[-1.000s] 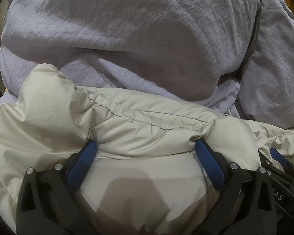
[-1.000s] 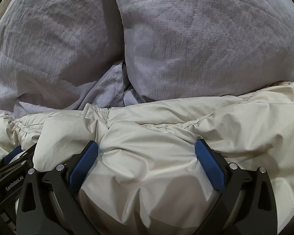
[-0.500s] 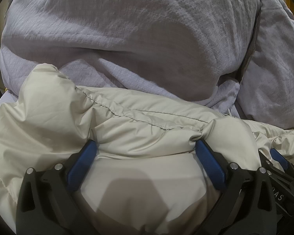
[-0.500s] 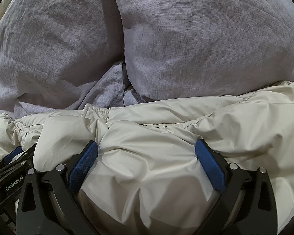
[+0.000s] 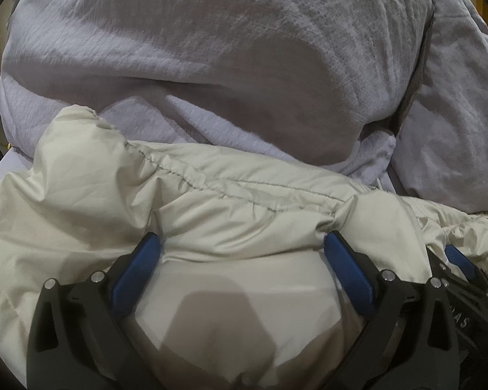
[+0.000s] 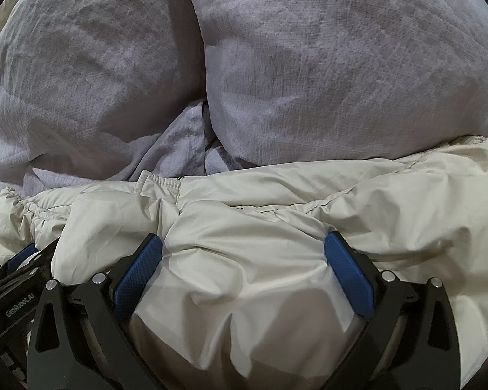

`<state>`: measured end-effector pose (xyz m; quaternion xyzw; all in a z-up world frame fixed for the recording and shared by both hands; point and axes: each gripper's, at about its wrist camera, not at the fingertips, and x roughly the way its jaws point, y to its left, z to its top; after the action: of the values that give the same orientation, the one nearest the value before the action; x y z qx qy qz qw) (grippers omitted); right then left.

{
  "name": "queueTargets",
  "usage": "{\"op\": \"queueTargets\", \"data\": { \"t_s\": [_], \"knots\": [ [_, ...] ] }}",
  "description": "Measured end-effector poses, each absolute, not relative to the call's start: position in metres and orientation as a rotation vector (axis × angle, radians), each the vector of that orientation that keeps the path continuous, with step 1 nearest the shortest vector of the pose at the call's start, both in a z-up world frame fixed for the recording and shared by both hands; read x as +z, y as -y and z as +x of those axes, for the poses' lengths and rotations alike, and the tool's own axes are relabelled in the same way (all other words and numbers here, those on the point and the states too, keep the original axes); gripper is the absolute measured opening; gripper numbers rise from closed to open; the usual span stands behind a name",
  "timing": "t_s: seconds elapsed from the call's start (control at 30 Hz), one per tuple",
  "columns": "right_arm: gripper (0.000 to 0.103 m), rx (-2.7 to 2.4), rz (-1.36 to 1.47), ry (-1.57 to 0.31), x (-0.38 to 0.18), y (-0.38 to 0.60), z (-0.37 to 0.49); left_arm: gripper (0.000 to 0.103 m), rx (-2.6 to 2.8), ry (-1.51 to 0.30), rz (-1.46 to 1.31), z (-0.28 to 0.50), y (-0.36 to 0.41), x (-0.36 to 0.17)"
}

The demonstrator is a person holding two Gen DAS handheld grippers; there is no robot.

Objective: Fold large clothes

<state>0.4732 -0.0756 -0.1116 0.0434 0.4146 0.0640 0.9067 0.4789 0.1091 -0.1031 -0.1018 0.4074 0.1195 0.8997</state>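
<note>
A cream puffy down jacket (image 5: 231, 201) fills the lower half of both views, lying against lavender pillows; it also shows in the right wrist view (image 6: 276, 201). My left gripper (image 5: 242, 247) has its jaws wide apart, with the padded jacket bulging between the blue pads. My right gripper (image 6: 244, 247) stands the same way, jaws wide and pressed into the jacket. The right gripper also shows at the lower right of the left wrist view (image 5: 462, 276), close beside the left one. The left gripper shows at the lower left of the right wrist view (image 6: 19, 269).
Two large lavender pillows (image 6: 325, 65) rise right behind the jacket, with a dark gap between them. A lavender pillow (image 5: 211, 65) and crumpled lavender bedding (image 5: 449, 130) fill the upper part of the left wrist view.
</note>
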Motion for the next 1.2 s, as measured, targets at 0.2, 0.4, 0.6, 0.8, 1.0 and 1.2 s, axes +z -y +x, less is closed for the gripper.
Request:
{"op": "queueTargets", "data": {
  "t_s": [0.2,0.4,0.6,0.8,1.0,1.2],
  "knots": [
    [0.102,0.076,0.131,-0.783,-0.07,0.115,0.454,0.101,0.234,-0.82,-0.212,0.454,-0.122,-0.074],
    [0.102,-0.034,0.065,-0.721,-0.048,0.155,0.441,0.101,0.278,-0.761,-0.097,0.437,-0.135,-0.053],
    [0.102,-0.11,0.009,-0.739,-0.067,0.175,0.441,0.101,0.356,-0.787,-0.077,0.436,-0.157,-0.062],
    [0.102,-0.134,-0.014,-0.781,-0.09,0.18,0.453,0.101,0.4,-0.821,-0.072,0.439,-0.171,-0.085],
    [0.102,-0.136,-0.033,-0.788,-0.104,0.175,0.467,0.101,0.419,-0.824,-0.044,0.446,-0.173,-0.102],
    [0.102,-0.131,-0.041,-0.792,-0.116,0.168,0.482,0.101,0.424,-0.807,-0.044,0.453,-0.173,-0.113]
  ]
}}
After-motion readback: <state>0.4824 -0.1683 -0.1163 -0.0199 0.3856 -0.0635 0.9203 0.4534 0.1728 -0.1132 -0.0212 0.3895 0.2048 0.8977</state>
